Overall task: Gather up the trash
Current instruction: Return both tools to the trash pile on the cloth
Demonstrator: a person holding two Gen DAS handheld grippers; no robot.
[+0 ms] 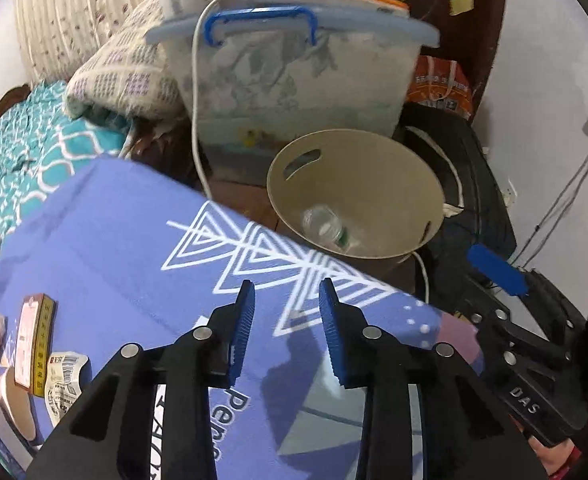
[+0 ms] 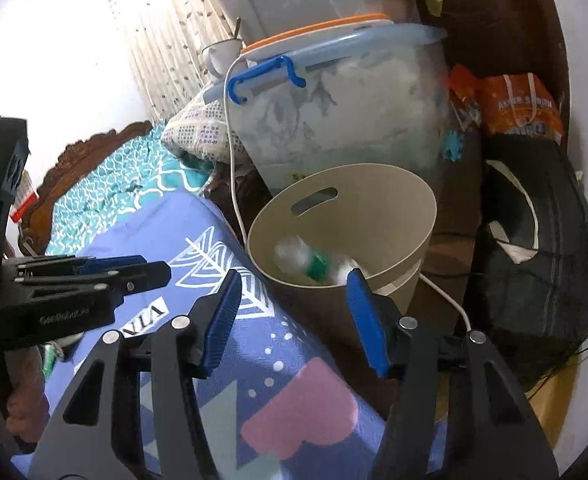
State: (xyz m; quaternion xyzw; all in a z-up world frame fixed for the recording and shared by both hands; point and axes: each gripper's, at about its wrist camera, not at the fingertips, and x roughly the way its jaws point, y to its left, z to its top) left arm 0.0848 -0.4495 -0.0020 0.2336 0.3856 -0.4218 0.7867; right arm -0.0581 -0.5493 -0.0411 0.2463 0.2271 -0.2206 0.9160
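Observation:
A beige waste bin [image 1: 377, 168] stands on the floor beside the bed; it also shows in the right wrist view [image 2: 377, 216]. A clear plastic bottle with a green label [image 1: 325, 228] lies inside it, blurred in the right wrist view [image 2: 301, 260]. My left gripper [image 1: 288, 292] is open and empty above the purple bedspread [image 1: 114, 232]. My right gripper [image 2: 294, 284] is open and empty at the bin's near rim. Several wrappers and packets [image 1: 34, 344] lie on the bedspread at the left. The left gripper also shows in the right wrist view [image 2: 134, 270].
A clear storage box with a blue handle [image 1: 294, 80] stands behind the bin. A white cable [image 1: 194, 100] hangs down its front. A folded quilt [image 1: 126, 80] and teal sheet [image 1: 14, 152] lie on the bed. A black bag [image 2: 541, 264] and an orange bag [image 2: 521, 104] sit at the right.

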